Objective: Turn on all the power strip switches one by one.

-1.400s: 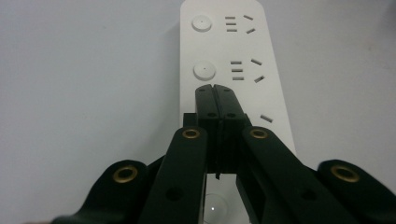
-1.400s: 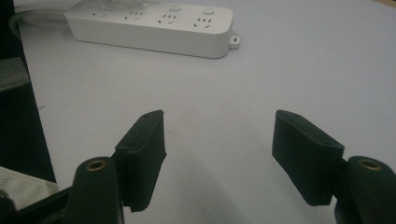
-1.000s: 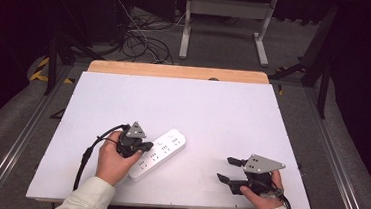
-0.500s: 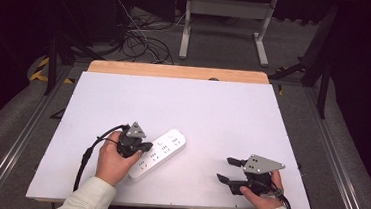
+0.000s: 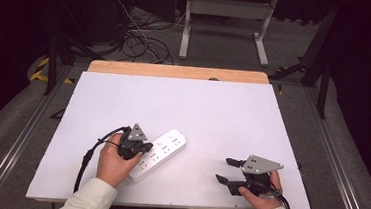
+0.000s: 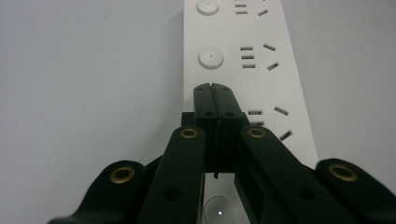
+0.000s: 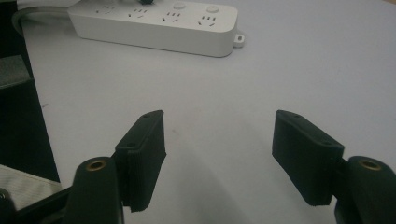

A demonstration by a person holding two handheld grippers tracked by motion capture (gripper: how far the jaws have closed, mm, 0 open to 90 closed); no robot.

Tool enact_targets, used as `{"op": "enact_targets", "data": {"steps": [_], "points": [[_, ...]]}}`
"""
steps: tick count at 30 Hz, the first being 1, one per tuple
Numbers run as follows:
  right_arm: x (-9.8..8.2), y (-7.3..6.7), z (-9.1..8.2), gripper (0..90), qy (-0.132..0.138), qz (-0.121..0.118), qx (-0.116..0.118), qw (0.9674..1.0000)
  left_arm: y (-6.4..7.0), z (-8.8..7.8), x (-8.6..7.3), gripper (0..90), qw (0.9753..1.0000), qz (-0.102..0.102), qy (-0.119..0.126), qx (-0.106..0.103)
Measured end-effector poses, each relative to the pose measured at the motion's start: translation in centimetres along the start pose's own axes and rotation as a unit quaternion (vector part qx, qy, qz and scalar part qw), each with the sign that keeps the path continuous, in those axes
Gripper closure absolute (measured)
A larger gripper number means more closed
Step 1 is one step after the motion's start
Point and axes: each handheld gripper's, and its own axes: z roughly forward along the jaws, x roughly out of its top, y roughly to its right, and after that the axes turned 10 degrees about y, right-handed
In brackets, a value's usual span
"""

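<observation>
A white power strip (image 5: pixel 162 150) lies slantwise on the white table (image 5: pixel 198 105), near its front left. My left gripper (image 5: pixel 144 147) is shut with nothing between its jaws. In the left gripper view the joined tips (image 6: pixel 216 88) sit over the strip's top face (image 6: pixel 233 28), just short of a round button (image 6: pixel 211 58); whether they touch it I cannot tell. My right gripper (image 5: pixel 223 170) stands open near the front right edge, pointing left towards the strip. In the right gripper view its jaws (image 7: pixel 219 123) are wide apart over bare table, with the strip (image 7: pixel 159 23) farther off.
A black cable (image 5: pixel 89 152) trails from the left gripper over the table's front left. A wooden strip (image 5: pixel 176 71) borders the far edge. Beyond it are floor cables (image 5: pixel 143 41) and a white frame's legs (image 5: pixel 224 32).
</observation>
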Motion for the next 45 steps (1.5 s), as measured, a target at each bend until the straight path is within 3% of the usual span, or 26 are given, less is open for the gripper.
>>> {"op": "enact_targets", "data": {"steps": [3,7,8,9,15,18,23,28,31,45], "points": [[0.0,-0.1,0.1,35.3,0.000,0.001,0.001,1.0000,0.0,0.0,-0.1,90.0,1.0000,-0.006,-0.001,-0.006],[-0.1,-0.1,0.2,35.3,0.000,0.002,0.003,1.0000,0.0,0.0,-0.1,90.0,1.0000,-0.001,0.003,0.003],[-0.1,-0.1,0.2,35.3,-0.001,0.002,0.002,1.0000,-0.1,-0.2,0.0,90.0,0.9999,-0.004,0.011,0.004],[-0.1,-0.1,0.1,35.3,0.000,0.002,0.001,1.0000,-0.1,-0.8,0.3,90.0,0.9991,-0.014,0.039,-0.004],[-0.1,0.2,0.2,35.3,0.000,0.007,-0.001,1.0000,0.4,-2.5,2.1,90.0,0.9980,-0.003,0.062,-0.010],[-0.2,0.2,0.2,35.3,-0.002,0.006,0.000,1.0000,0.5,-2.5,2.4,90.0,0.9982,0.004,0.060,-0.010],[-0.1,0.1,0.1,35.3,0.000,0.005,-0.001,1.0000,0.2,-2.1,2.7,90.0,0.9979,-0.005,0.060,-0.022],[-0.1,0.1,0.2,35.3,-0.002,0.005,-0.001,1.0000,0.1,-1.3,3.6,90.0,0.9986,0.022,0.044,-0.020],[-0.1,0.1,0.1,35.3,-0.002,0.005,-0.001,1.0000,0.0,-0.5,4.1,90.0,0.9986,0.026,0.038,-0.024],[-0.1,0.1,0.1,35.3,-0.004,0.004,0.000,1.0000,-0.6,2.1,3.9,90.0,0.9995,0.013,0.007,-0.029]]}}
